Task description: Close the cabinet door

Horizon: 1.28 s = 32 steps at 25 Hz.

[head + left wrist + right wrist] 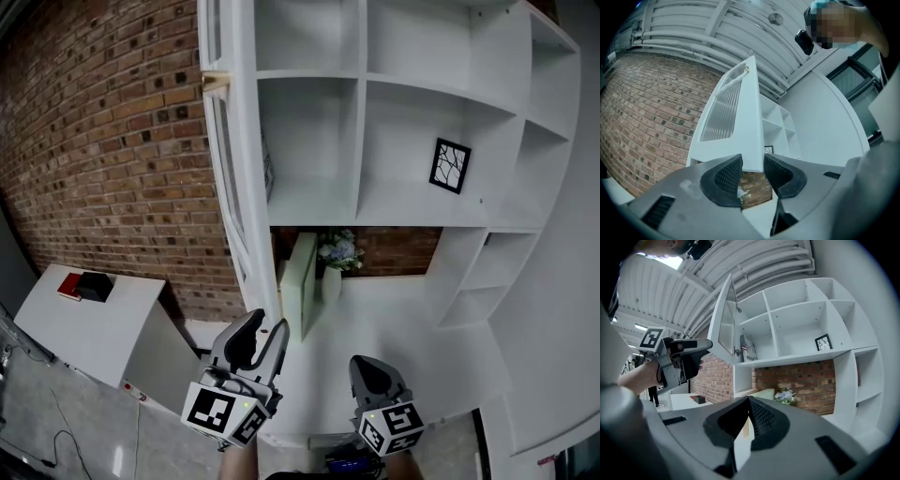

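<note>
Against brick wall [112, 141], noted cabinet door [242, 178] standing wide open off the white shelf unit [412, 103], ribbed pane toward the bricks. Found left claw [265, 328] raised beneath, jaws apart astride the door's bottom corner; judged placed so to catch that edge and swing it shut. Found right claw [749, 401] closed, empty, low over the table [394, 309]; judged idle

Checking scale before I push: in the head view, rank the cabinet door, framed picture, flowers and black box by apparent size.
1. cabinet door.
2. framed picture and flowers, about alike, so unranked.
3. black box, smallest.
</note>
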Available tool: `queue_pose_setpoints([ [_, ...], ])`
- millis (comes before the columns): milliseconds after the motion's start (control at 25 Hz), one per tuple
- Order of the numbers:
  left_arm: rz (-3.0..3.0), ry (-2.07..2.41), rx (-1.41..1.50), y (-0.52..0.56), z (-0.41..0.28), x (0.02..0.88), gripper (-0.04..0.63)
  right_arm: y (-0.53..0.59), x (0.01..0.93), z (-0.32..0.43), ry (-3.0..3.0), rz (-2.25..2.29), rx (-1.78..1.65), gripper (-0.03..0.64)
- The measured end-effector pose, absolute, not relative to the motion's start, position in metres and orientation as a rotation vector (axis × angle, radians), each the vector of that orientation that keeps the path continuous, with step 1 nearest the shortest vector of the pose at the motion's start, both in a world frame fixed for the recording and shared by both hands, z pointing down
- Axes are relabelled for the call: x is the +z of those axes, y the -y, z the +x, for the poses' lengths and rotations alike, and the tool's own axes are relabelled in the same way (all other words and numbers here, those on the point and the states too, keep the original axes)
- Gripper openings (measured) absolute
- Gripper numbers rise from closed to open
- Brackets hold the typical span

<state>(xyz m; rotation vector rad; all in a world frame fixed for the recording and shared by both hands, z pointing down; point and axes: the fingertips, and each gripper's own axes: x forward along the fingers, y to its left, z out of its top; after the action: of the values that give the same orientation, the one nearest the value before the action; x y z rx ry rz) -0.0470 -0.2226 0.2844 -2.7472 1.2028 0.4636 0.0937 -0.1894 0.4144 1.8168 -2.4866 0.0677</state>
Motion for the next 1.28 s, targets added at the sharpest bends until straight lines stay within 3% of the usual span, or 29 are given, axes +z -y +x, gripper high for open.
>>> queue_pose_setpoints([
  [1280,-2.784,-1.060,0.433,0.259,0.028,0.281,0.143,0.218,0.420,0.177,2.343,1.956,0.119,0.002],
])
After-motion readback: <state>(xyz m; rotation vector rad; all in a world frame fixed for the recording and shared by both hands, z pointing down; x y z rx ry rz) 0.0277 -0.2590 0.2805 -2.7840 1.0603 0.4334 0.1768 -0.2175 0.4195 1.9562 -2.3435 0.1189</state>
